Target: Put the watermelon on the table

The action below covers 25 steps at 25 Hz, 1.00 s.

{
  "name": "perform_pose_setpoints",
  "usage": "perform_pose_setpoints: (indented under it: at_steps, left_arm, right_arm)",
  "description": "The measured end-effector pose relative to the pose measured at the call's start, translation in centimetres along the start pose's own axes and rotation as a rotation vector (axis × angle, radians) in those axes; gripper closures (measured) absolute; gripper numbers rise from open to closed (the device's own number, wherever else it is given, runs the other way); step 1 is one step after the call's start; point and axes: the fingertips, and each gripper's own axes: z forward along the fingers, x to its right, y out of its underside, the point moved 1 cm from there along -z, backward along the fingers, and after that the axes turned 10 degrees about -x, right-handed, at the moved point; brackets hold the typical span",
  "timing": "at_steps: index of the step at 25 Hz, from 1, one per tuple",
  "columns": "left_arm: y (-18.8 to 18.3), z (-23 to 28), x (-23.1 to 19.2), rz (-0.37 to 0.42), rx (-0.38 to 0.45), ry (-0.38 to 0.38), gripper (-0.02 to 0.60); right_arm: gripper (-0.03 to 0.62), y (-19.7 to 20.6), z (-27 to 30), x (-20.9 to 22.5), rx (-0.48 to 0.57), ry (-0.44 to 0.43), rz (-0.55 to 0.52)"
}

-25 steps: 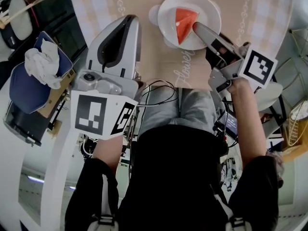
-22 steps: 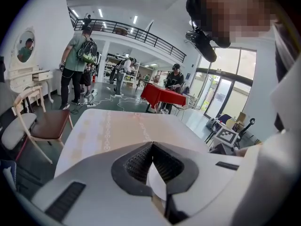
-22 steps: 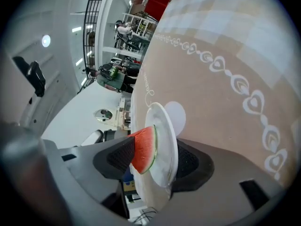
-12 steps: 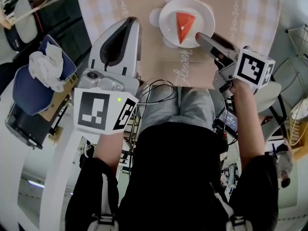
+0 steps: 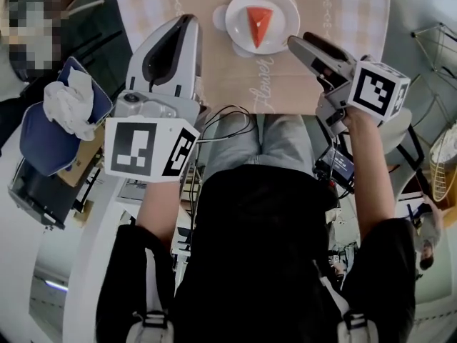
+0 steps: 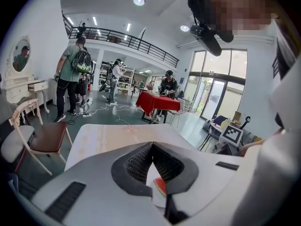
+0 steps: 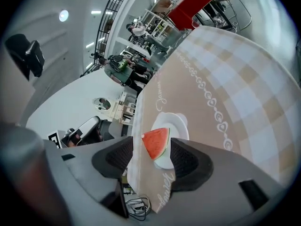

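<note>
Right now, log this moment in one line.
watermelon on plate, on table | right hand-held gripper: jaws just opened, empty | left hand-held gripper: shut, empty

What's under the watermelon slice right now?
A white plate, resting on the tan tablecloth. The watermelon slice covers the plate's middle, so anything directly beneath it is hidden.

In the left gripper view I get only a sliver of watermelon (image 6: 160, 186) and plate (image 6: 151, 175) through the gap in the left tongs (image 6: 152, 145); the rest sits behind the jaws. Head view's top edge cuts off the tabletop (image 5: 221, 63). Far people (image 6: 70, 74) in the hall: too small to tell details.
</note>
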Motion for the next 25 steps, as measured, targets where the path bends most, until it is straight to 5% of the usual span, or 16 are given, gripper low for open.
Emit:
perform_pose_setpoints:
  at_steps: [8, 16, 21, 25]
  left_arm:
    - [-2.3, -3.4, 2.9, 0.037, 0.064, 0.030, 0.572]
    - [-5.7, -7.8, 4.8, 0.091, 0.140, 0.047, 0.572]
    - [-6.9, -10.3, 5.8, 0.107, 0.169, 0.061, 0.572]
    - [-7.5, -11.9, 6.7, 0.120, 0.188, 0.078, 0.572]
  right_arm:
    - [0.363, -0.6, -4.3, -5.9, 0.083, 0.042, -0.180]
    - [0.444, -1.1, -7.8, -12.0, 0.178, 0.033, -0.308]
    - [0.562, -0.6, -9.3, -15.5, 0.223, 0.054, -0.388]
    - [0.574, 0.5, -10.4, -18.2, 0.231, 0.055, -0.452]
